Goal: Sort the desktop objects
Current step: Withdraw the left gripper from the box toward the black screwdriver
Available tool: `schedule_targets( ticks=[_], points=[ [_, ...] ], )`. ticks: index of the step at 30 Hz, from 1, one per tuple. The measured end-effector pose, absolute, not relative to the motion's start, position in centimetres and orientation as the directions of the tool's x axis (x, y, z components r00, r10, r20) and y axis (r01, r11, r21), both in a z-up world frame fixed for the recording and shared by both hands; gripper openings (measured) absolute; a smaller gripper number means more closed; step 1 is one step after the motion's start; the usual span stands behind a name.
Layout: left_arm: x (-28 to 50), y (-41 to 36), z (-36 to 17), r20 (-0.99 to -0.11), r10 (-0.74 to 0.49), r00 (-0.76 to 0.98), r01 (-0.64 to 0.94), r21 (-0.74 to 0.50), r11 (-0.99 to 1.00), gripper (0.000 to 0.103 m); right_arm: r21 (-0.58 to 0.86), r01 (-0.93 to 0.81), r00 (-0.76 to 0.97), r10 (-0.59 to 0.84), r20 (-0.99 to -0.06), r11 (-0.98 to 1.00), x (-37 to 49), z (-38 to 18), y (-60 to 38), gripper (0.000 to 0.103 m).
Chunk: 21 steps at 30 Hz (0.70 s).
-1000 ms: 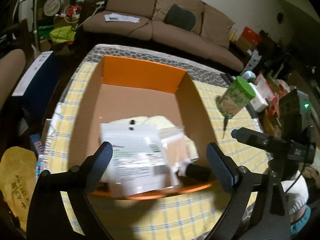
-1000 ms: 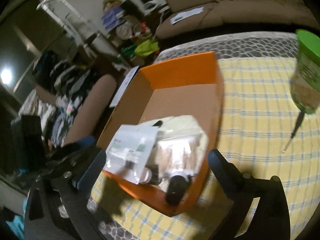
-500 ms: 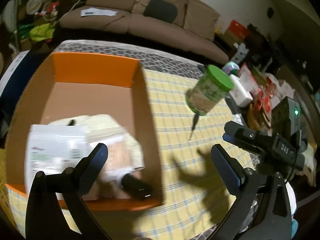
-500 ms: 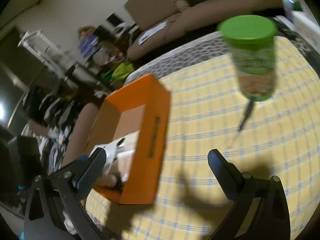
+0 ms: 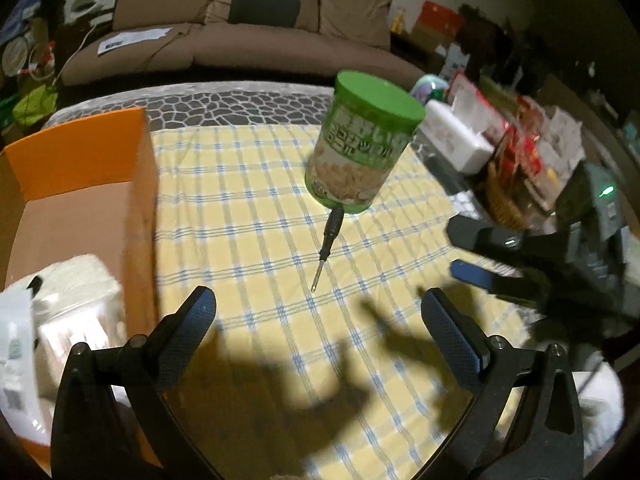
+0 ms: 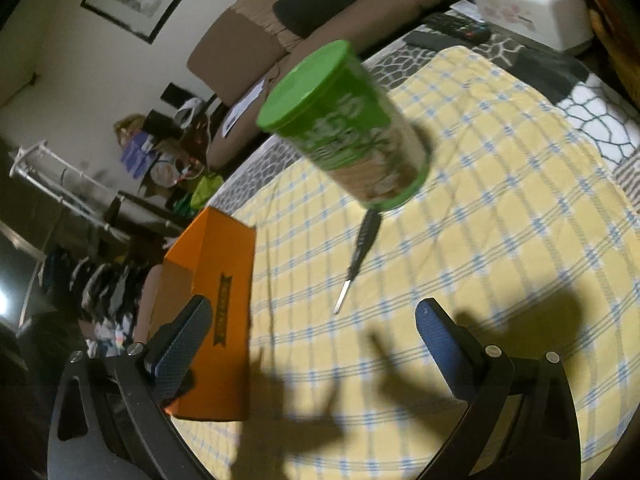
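A green-lidded canister stands upright toward the table's far edge. A small black-handled screwdriver lies flat, its handle at the canister's base. The orange cardboard box, at the left edge, holds white packets.

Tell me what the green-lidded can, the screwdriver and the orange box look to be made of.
Can: smooth green lid, probably plastic; glossy printed label, body material unclear.
Screwdriver: dark ribbed handle, likely plastic or rubber; thin shiny shaft, apparently metal.
Orange box: matte cardboard, with brown raw board inside and an orange coating on its flaps.
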State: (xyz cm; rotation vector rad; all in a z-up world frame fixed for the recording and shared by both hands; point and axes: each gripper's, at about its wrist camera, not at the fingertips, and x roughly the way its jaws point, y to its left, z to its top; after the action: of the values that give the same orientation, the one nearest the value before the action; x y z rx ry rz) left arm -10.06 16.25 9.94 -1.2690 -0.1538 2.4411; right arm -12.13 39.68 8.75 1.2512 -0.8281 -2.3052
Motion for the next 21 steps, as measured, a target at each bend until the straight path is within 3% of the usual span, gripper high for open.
schedule_targets(
  ticks=[10,15,20,21],
  points=[
    [-13.1,20.1,5.3,-0.795,0.344,-0.500,-0.335,-0.188,-0.923,0.096,0.672,0.022,-0.546,-0.572,-0.612,-0.740,-13.0,7.9,41.6,0.103],
    [-14.9,21.5,3.3,-0.822,0.321,-0.470,-0.344,-0.165,-0.924,0.067,0.675,0.022,-0.544,-0.575,-0.611,-0.738,-13.3,7.8,41.5,0.103],
    [-16.2,22.4,2.3,-0.830,0.319,-0.457,-0.357,-0.157,-0.921,0.044,0.673,0.019,-0.536,-0.576,-0.617,-0.739,-13.5,7.6,41.3,0.103],
    [-16.4,22.6,2.1,-0.832,0.318,-0.455,-0.360,-0.155,-0.920,0.044,0.673,0.018,-0.535,-0.576,-0.618,-0.739,-13.5,7.6,41.3,0.103]
  ],
)
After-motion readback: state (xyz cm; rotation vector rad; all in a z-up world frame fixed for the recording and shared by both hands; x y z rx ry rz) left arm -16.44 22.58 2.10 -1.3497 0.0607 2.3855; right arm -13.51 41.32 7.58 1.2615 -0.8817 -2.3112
